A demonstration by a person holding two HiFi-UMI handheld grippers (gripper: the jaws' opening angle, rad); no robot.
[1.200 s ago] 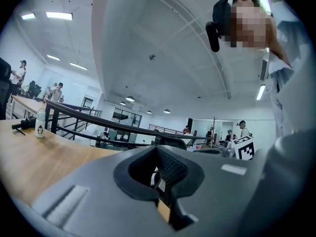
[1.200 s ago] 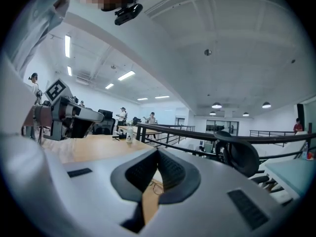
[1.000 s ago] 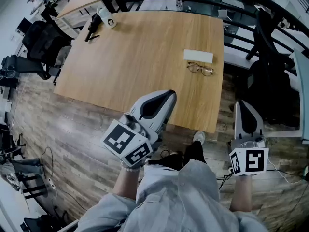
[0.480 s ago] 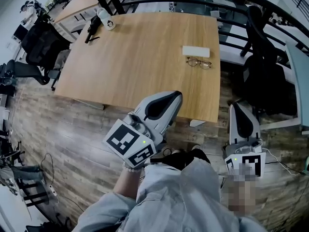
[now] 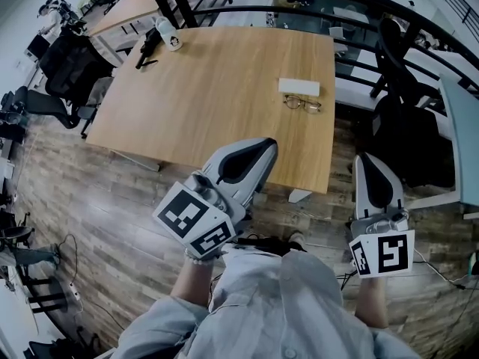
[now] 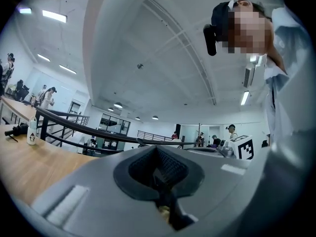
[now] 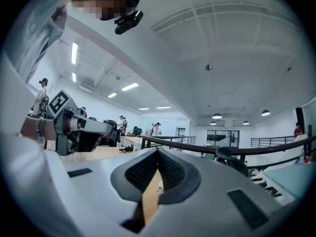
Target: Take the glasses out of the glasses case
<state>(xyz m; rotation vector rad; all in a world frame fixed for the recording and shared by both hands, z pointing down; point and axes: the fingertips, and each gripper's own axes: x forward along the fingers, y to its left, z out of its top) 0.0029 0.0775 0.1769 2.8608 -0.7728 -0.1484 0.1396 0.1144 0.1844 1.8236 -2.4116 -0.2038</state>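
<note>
Glasses (image 5: pixel 302 104) beside glasses case (image 5: pixel 299 87), 1 o'clock on bench (image 5: pixel 224 88). Left tongs (image 5: pixel 263 145), right tongs (image 5: pixel 367 160): closed, empty. Hazard: bench edge near; a careless nudge could drop the glasses.

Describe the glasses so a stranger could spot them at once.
Find the large wooden table and follow its right edge. A white glasses case lies there, and the glasses sit beside it on the near side: thin dark rims, not a solid block.

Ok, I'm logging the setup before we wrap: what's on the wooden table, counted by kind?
Glasses case: 1
Glasses: 1
White bottle: 1
Black device: 1
Total: 4
</note>
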